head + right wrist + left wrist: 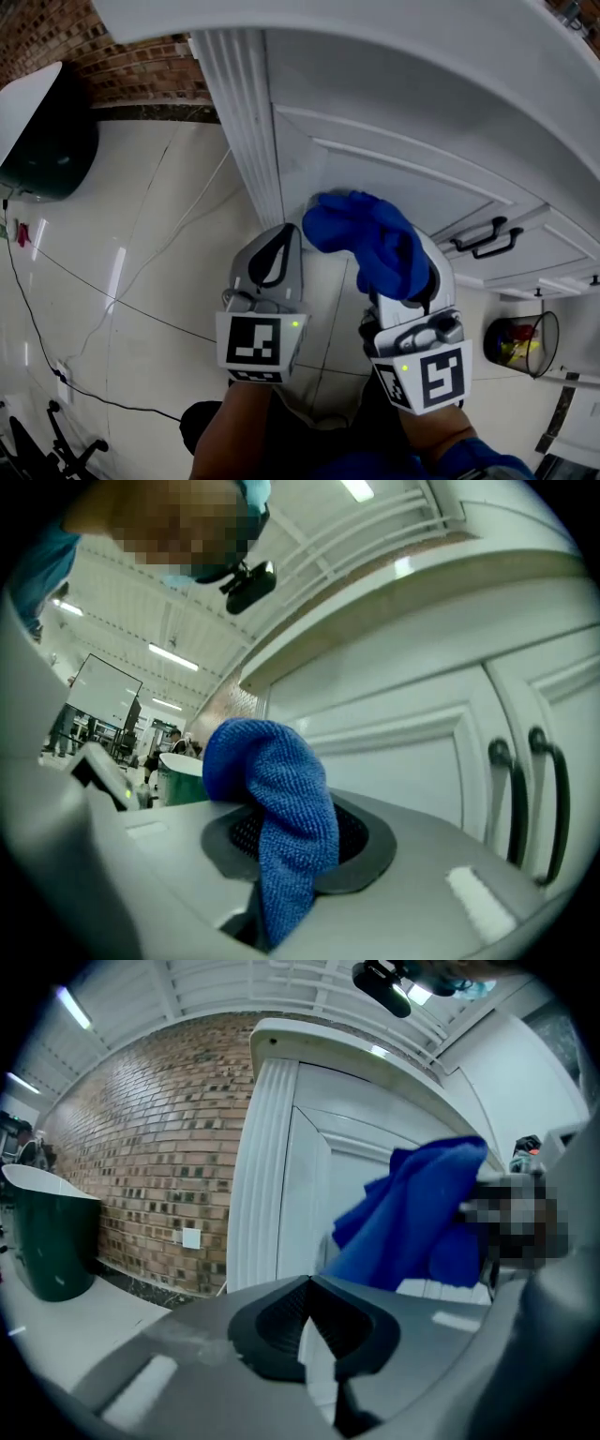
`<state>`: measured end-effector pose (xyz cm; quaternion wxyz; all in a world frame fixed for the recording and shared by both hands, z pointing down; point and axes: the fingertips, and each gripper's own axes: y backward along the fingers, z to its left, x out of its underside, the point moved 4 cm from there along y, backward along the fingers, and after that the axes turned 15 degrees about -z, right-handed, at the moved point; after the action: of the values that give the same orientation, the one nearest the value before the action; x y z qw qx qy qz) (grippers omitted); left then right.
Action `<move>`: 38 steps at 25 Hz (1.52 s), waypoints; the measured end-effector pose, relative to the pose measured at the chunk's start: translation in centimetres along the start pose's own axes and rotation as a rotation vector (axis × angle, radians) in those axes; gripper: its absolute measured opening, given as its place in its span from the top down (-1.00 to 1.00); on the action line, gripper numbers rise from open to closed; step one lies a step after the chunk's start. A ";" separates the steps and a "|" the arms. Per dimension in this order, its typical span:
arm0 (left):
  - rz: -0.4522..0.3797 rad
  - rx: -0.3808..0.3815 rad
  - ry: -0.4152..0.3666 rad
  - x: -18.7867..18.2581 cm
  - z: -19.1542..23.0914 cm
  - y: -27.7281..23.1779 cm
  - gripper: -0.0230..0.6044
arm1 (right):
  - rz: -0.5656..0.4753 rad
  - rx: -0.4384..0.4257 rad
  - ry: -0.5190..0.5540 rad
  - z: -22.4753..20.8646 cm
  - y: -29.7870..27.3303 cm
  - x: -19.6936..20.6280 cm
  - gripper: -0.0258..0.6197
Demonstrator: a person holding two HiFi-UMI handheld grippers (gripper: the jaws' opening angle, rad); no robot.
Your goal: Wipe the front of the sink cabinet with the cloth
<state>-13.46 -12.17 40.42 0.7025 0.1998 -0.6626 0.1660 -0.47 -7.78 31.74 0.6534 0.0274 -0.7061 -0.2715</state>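
Observation:
A blue cloth (367,239) is bunched at the tip of my right gripper (389,267), whose jaws are shut on it. In the right gripper view the blue cloth (277,803) folds over the dark pads and hangs down between them. It hovers close to the white panelled door of the sink cabinet (394,178); I cannot tell whether it touches. My left gripper (272,255) is beside it, near the fluted corner post (246,122), jaws shut on nothing. The left gripper view shows the cloth (422,1218) to the right before the cabinet door (319,1185).
Black door handles (486,239) sit on the cabinet to the right. A wire waste basket (523,343) stands on the tiled floor at the far right. A dark green bin (45,127) stands by the brick wall (131,66) at the left. A black cable (37,319) runs across the floor.

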 end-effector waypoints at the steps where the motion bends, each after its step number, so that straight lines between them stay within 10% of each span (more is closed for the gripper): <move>1: 0.005 0.004 0.001 0.2 -0.2 -0.1 0.91 | -0.043 0.010 0.012 -0.4 -0.6 -1.4 0.65; 12: 0.014 0.019 0.006 0.5 -0.9 -0.5 0.91 | -0.058 0.099 0.071 -2.9 -1.1 -1.9 0.65; 38: 0.196 0.088 0.105 5.3 -2.7 -1.2 0.91 | 0.520 0.205 0.030 -2.2 7.5 22.4 0.65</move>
<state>-10.20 -11.98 45.48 0.7072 0.1558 -0.6333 0.2731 0.75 -10.95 55.24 0.7053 -0.0847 -0.7035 -0.0214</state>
